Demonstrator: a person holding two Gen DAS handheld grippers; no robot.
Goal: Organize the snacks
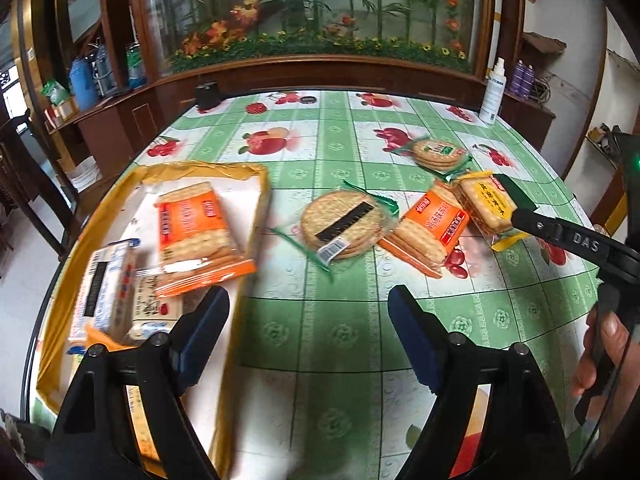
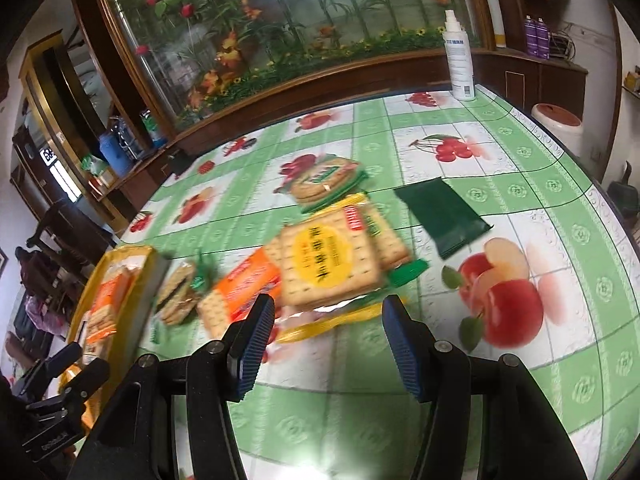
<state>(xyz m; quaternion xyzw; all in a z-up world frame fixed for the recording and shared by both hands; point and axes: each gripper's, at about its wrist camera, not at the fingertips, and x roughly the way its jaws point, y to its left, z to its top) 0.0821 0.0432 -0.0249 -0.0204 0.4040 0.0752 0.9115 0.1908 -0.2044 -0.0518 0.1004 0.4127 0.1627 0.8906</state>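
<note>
A yellow box [image 1: 200, 170] at the left holds an orange cracker pack [image 1: 196, 236] and a blue-and-white pack [image 1: 108, 288]. My left gripper [image 1: 308, 300] stands open above the box's right edge, nothing between its fingers. On the tablecloth lie a round cracker pack [image 1: 344, 224], a second orange pack [image 1: 428, 232], a yellow square-cracker pack [image 2: 328, 264] and a green round-biscuit pack [image 2: 324, 182]. My right gripper [image 2: 329, 304] is open, its fingertips flanking the yellow pack's near end. No pad visibly presses on it.
A dark green flat pack [image 2: 444, 216] lies to the right of the yellow one. A white spray bottle [image 2: 460, 56] stands at the table's far edge. A wooden cabinet with a glass flower display runs behind the table. A hand [image 1: 600, 344] holds the right gripper.
</note>
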